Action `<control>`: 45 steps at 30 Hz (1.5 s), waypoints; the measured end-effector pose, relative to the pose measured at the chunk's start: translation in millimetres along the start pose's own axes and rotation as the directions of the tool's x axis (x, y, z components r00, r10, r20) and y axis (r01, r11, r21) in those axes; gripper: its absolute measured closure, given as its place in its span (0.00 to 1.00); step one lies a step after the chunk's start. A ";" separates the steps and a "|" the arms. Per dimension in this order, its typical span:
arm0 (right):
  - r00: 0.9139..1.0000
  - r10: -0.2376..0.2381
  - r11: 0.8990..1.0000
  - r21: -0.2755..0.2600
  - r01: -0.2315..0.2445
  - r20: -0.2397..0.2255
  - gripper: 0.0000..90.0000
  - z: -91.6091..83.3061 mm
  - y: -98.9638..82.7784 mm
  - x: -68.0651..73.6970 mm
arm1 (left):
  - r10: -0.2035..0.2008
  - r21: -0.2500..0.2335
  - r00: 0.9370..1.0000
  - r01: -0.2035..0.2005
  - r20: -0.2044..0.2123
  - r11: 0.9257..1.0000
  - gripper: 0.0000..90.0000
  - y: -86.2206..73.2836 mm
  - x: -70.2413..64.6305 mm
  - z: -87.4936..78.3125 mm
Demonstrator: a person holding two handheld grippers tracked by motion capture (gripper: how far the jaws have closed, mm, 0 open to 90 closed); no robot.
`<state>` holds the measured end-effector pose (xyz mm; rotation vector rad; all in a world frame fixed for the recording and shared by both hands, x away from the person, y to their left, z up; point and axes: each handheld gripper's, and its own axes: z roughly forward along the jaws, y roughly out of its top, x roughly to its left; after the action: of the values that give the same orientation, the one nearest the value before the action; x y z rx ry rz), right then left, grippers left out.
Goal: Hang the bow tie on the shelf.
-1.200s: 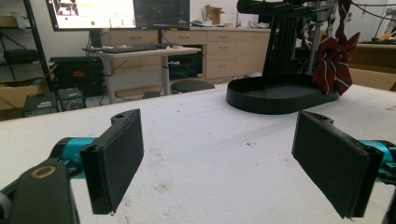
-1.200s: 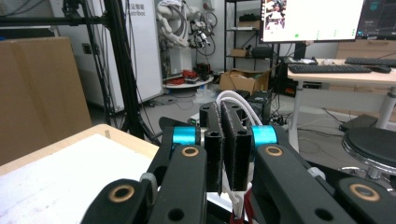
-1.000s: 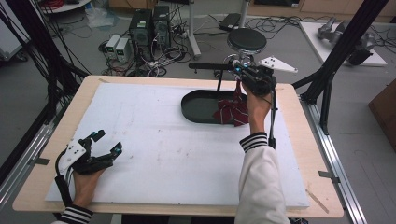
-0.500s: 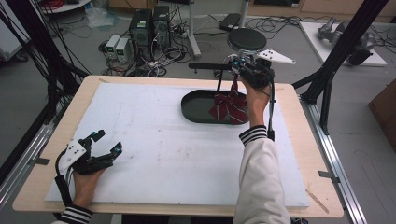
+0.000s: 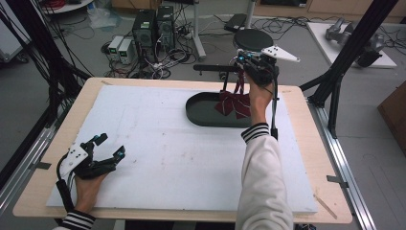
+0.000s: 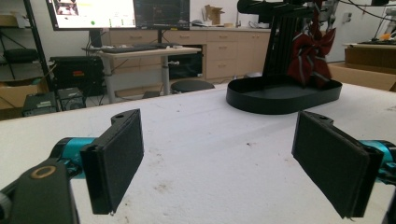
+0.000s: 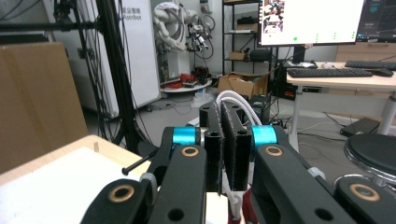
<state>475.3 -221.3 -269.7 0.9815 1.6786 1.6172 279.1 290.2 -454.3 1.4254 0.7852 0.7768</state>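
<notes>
Your right gripper (image 5: 238, 72) is clenched on a white cord (image 7: 232, 100) above the black tray (image 5: 201, 112), where the red bow (image 5: 233, 103) hangs; the cord's lower end is hidden. Your left gripper (image 5: 109, 147) rests released on the white tabletop (image 5: 167, 158). Computers (image 5: 153, 24) stand behind.
</notes>
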 end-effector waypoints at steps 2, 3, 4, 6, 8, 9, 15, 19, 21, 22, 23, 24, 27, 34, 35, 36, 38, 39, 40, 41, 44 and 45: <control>1.000 0.008 1.000 0.015 -0.008 0.013 0.97 2.2 -2.8 -2.7 | 0.000 -0.001 1.000 0.000 0.000 1.000 0.19 0.0 0.0 -0.1; 1.000 0.008 1.000 0.015 -0.008 0.015 0.97 2.8 -3.6 -3.6 | 0.000 -0.001 1.000 0.000 0.000 1.000 0.19 0.0 0.0 -0.1; 1.000 0.005 1.000 0.015 -0.006 0.022 0.97 3.8 -4.2 -3.7 | 0.000 -0.001 1.000 0.000 0.000 1.000 0.19 0.0 0.0 -0.1; 1.000 0.006 1.000 0.006 -0.007 0.028 0.97 6.2 -5.6 -3.9 | -0.001 -0.001 1.000 0.001 0.000 1.000 0.19 0.0 0.0 0.0; 0.999 0.022 1.000 -0.003 -0.022 0.024 0.97 9.1 -7.4 -4.6 | -0.001 -0.001 1.000 0.001 0.000 1.000 0.19 0.0 0.1 -0.1; 0.999 0.030 1.000 -0.005 -0.030 0.017 0.97 10.2 -8.1 -4.4 | 0.000 -0.001 1.000 0.000 0.000 1.000 0.19 0.0 0.0 -0.1; 1.000 0.027 1.000 -0.006 -0.027 -0.003 0.97 14.8 -8.8 1.1 | 0.001 -0.001 1.000 -0.001 0.000 1.000 0.19 0.0 0.0 -0.1; 1.000 0.012 1.000 -0.007 -0.012 -0.006 0.97 12.6 -6.4 3.2 | 0.001 0.002 1.000 -0.001 -0.001 1.000 0.19 0.1 0.1 0.2; 1.000 0.012 1.000 -0.004 -0.012 -0.009 0.97 10.6 -5.4 3.0 | 0.004 0.003 1.000 -0.004 0.000 1.000 0.19 0.1 0.0 0.2; 1.000 0.015 1.000 -0.006 -0.015 -0.013 0.97 10.3 -5.2 2.3 | 0.004 0.002 1.000 -0.004 0.001 1.000 0.19 0.1 0.0 0.1; 0.999 0.026 1.000 -0.006 -0.026 -0.020 0.97 9.6 -4.9 2.2 | 0.003 0.000 1.000 -0.003 -0.001 1.000 0.19 0.0 -0.1 0.0; 0.999 0.026 1.000 -0.005 -0.026 -0.022 0.97 8.8 -4.3 2.7 | 0.003 0.000 1.000 -0.003 -0.001 1.000 0.19 0.0 -0.1 0.0; 0.999 0.022 1.000 -0.008 -0.023 -0.032 0.97 8.2 -2.9 5.3 | 0.002 0.000 1.000 -0.002 0.000 1.000 0.19 0.0 -0.1 0.1; 0.999 0.022 1.000 0.005 -0.022 -0.045 0.97 7.9 -2.2 7.8 | 0.003 -0.001 1.000 -0.003 0.000 1.000 0.19 0.0 -0.1 -0.1; 0.999 0.017 1.000 0.005 -0.017 -0.045 0.97 6.9 -1.5 8.2 | 0.001 -0.001 1.000 -0.001 0.000 1.000 0.19 0.0 -0.1 0.0; 0.999 0.005 1.000 0.006 -0.005 -0.041 0.97 5.6 -0.3 9.0 | 0.002 0.000 1.000 -0.002 0.000 1.000 0.19 0.1 -0.1 0.0; 1.000 -0.007 1.000 0.001 0.007 -0.030 0.97 3.1 1.6 9.0 | 0.004 0.002 1.000 -0.004 0.001 1.000 0.19 0.1 -0.3 0.2; 1.000 -0.005 1.000 -0.001 0.005 -0.029 0.97 2.2 2.0 7.8 | 0.005 0.002 1.000 -0.005 0.001 1.000 0.19 0.1 -0.3 0.1; 1.000 0.003 1.000 0.002 -0.003 -0.026 0.97 1.2 2.1 6.6 | 0.006 0.000 1.000 -0.006 0.001 1.000 0.19 0.1 -0.2 0.0; 0.999 0.012 1.000 0.003 -0.012 -0.030 0.97 0.1 2.2 5.6 | 0.005 0.000 1.000 -0.005 0.001 1.000 0.19 0.1 -0.1 0.0; 0.999 -0.006 1.000 -0.001 0.006 -0.032 0.97 -2.5 5.1 9.2 | 0.005 0.002 1.000 -0.005 0.000 1.000 0.19 0.1 -0.3 0.1; 0.999 -0.021 1.000 0.003 0.021 -0.026 0.97 -2.7 5.8 11.0 | 0.004 0.002 1.000 -0.004 0.000 1.000 0.19 0.1 -0.6 0.3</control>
<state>467.7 -213.7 -263.0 0.9449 1.7037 1.6204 279.0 289.5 -454.2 1.4291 0.7832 0.7790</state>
